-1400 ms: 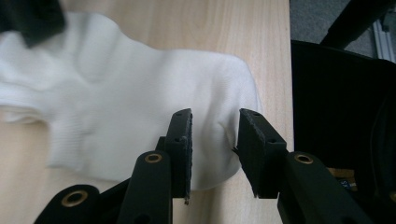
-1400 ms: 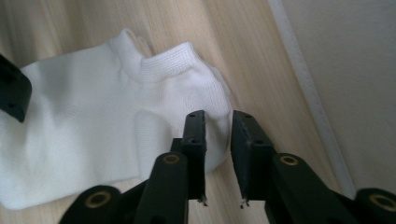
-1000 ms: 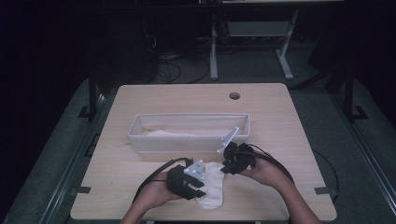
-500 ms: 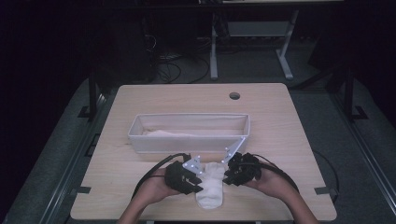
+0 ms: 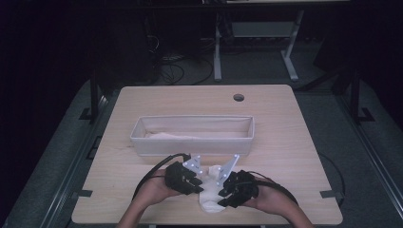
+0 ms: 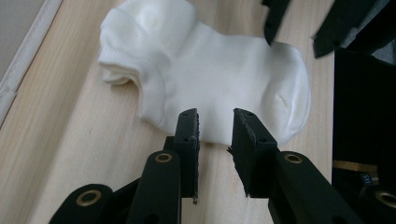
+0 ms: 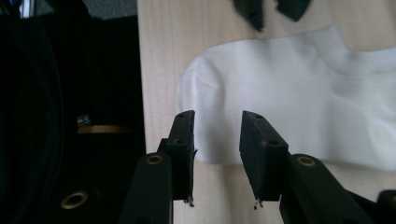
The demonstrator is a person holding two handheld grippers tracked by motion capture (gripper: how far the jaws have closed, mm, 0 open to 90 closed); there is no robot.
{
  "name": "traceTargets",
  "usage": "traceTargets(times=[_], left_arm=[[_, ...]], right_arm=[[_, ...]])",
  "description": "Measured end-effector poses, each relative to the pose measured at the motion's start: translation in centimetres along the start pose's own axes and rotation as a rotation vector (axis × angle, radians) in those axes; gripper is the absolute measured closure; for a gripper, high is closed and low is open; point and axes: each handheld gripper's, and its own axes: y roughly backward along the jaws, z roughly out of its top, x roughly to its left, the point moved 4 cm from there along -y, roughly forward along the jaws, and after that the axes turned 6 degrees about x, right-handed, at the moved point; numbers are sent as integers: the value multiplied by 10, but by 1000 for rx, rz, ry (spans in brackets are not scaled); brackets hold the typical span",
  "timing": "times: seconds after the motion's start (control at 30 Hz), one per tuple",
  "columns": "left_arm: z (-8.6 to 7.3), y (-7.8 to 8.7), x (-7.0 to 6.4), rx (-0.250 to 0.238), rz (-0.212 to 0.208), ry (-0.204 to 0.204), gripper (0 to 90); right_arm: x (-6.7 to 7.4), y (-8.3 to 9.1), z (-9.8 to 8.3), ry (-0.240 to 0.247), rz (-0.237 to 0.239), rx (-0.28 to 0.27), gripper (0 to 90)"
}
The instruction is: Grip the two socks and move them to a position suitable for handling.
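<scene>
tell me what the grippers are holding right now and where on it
Nothing is held. The left gripper and right gripper both stand open at opposite edges of the white sock, which lies flat on the table.

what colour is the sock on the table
White, plain with a ribbed cuff; the sock shows best in the left gripper view.

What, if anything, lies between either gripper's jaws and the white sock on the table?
Nothing visible does. The sock lies flat on bare table, and the left gripper and right gripper each have open jaws right at opposite edges of it, with only wood between.
</scene>
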Motion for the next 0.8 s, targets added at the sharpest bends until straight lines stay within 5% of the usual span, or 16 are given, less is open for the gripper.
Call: traceTargets(times=[0.3,0.8], left_arm=[[-6,7,2,-14,7,16,706],[-13,16,6,-21,16,27,702]], right_arm=[[11,-17,10,75,5,15,617],[11,-33,12,124,-35,36,573]])
